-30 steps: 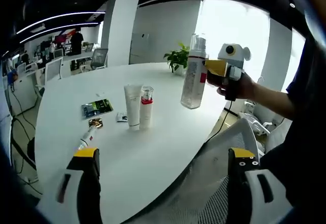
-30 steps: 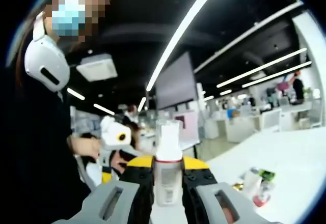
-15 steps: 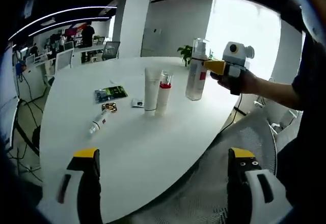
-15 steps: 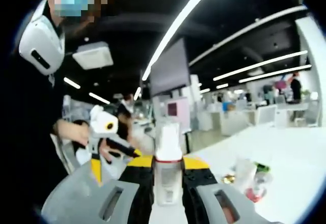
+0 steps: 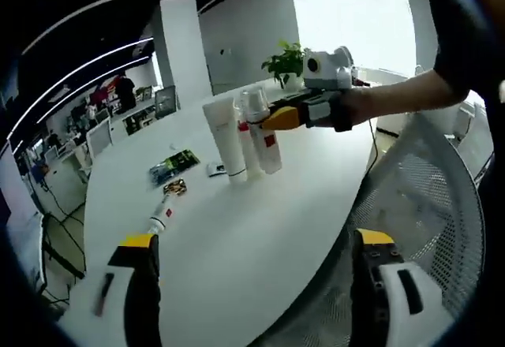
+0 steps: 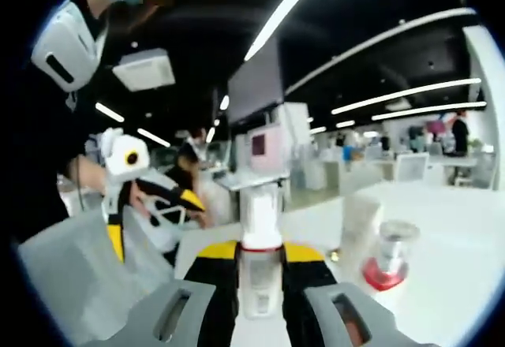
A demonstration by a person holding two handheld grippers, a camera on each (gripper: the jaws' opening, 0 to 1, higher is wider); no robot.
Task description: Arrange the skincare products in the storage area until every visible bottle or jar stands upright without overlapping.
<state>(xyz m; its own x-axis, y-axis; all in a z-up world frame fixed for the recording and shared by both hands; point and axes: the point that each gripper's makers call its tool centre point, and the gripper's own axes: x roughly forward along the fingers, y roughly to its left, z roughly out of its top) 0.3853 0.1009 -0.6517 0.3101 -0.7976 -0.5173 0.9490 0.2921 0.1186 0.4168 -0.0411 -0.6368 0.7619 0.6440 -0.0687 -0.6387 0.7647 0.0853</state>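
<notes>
White table (image 5: 260,236) lies bare beside right tool's (image 5: 278,117) bottle (image 5: 267,146).

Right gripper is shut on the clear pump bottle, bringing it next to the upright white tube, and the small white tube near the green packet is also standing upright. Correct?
Not quite. The small white tube lies on its side on the white table, as the left gripper view shows. The rest holds: the right gripper is shut on the clear pump bottle, held beside the upright white tube, and the small tube is near the green packet.

A white round table (image 5: 260,229) carries upright bottles (image 5: 223,138), a lying tube (image 5: 160,215) and packets (image 5: 172,166).
</notes>
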